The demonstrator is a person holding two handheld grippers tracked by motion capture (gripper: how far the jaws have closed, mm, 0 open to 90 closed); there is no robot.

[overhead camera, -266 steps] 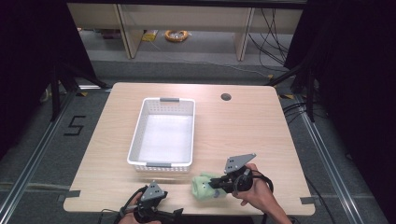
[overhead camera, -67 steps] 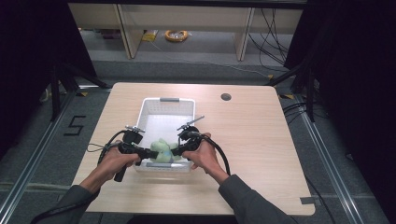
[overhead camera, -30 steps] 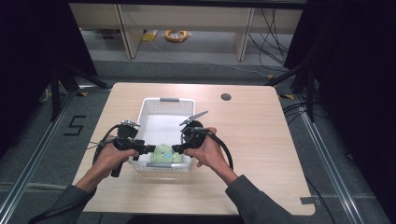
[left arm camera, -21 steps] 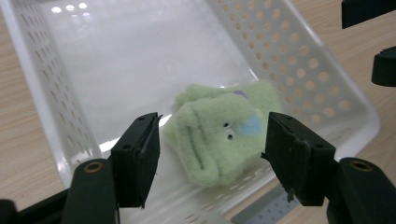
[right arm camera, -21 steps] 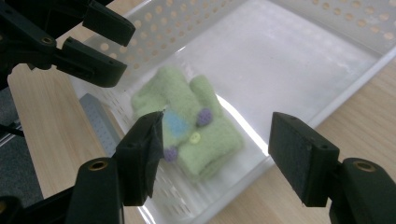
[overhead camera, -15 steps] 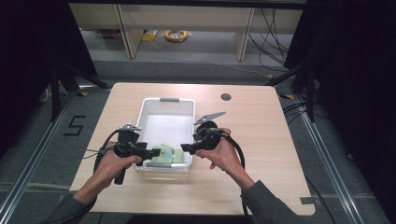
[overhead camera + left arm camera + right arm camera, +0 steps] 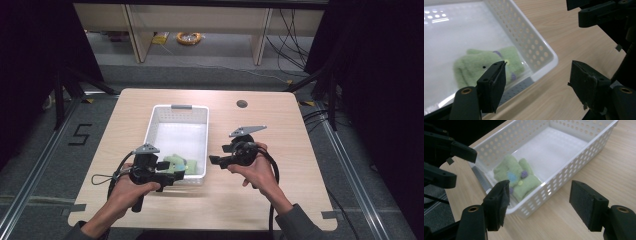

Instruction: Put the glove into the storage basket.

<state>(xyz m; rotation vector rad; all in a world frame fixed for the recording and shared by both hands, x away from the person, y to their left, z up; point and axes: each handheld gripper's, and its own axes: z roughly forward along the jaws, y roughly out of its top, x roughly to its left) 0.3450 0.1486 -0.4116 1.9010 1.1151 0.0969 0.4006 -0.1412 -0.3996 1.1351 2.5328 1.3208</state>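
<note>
One green soft toy [image 7: 176, 164] lies in the near end of one white basket [image 7: 172, 113] on the table [image 7: 280, 195]. The left hand-held gripper [image 7: 172, 171] hovers at the basket's near rim, jaws apart and empty. The right hand-held gripper [image 7: 215, 157], also spread and empty, is held level beside the basket.

surface: light wood table [image 7: 280, 195] | on it: white perforated basket [image 7: 197, 112]
</note>
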